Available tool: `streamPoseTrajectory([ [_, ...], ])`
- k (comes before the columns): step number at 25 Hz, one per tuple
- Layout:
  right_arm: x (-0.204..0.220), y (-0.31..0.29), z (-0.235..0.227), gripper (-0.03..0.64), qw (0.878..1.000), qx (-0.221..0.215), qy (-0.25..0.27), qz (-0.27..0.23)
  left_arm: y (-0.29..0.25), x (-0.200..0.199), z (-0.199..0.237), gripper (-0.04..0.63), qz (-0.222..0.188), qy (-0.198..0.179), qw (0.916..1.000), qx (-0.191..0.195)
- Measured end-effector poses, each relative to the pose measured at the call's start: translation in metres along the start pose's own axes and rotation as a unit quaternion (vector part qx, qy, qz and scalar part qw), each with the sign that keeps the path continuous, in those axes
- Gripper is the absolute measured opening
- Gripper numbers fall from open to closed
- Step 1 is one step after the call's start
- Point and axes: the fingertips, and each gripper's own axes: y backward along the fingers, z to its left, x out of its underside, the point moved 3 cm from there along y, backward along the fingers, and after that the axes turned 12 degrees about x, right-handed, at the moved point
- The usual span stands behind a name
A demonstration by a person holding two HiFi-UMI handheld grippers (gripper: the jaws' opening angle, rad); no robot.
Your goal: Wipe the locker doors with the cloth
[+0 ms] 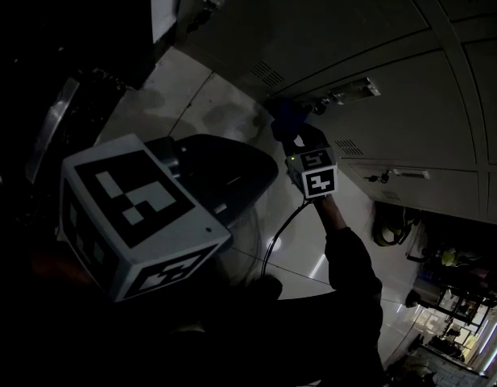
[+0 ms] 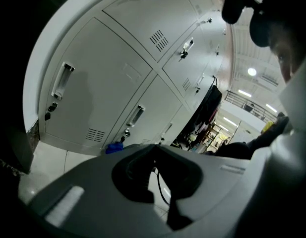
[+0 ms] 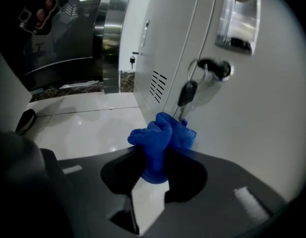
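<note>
A blue cloth (image 3: 160,143) is bunched between the jaws of my right gripper (image 3: 154,171), which is shut on it. The cloth's far end presses against a pale grey locker door (image 3: 252,118), just under a key (image 3: 186,93) hanging from the lock. In the dark head view the cloth (image 1: 287,119) sits low on the row of locker doors (image 1: 409,103), with the right gripper (image 1: 295,142) behind it. My left gripper (image 1: 260,168) is held back over the floor; in its own view its jaws (image 2: 153,150) meet at the tips with nothing between them, and the cloth (image 2: 114,147) shows beyond.
Lockers (image 2: 108,83) run in two tiers with handles, vents and locks. A cable (image 1: 272,240) trails over the glossy tiled floor (image 3: 88,128). A steel column (image 3: 110,33) stands at the row's end. Dark clothing (image 2: 207,108) hangs further along.
</note>
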Motion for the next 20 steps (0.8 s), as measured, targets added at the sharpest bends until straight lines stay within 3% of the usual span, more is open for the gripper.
streamPoseTrajectory([
  [7, -0.023, 0.079, 0.006, 0.112, 0.999, -0.022, 0.020, -0.045, -0.003, 0.001, -0.015, -0.003, 0.001, -0.007, 1.0000, 0.006],
  [10, -0.049, 0.123, -0.010, 0.112, 0.996, -0.011, 0.036, -0.078, 0.000, -0.003, -0.020, -0.003, -0.004, -0.018, 0.9998, 0.005],
  [15, -0.096, 0.192, -0.068, 0.112, 0.988, 0.056, 0.075, -0.125, 0.002, -0.003, -0.027, -0.003, -0.006, -0.023, 0.9997, 0.008],
  [20, -0.152, 0.249, -0.118, 0.112, 0.966, 0.149, 0.118, -0.173, 0.006, -0.007, -0.030, -0.003, -0.014, -0.026, 0.9995, 0.013],
])
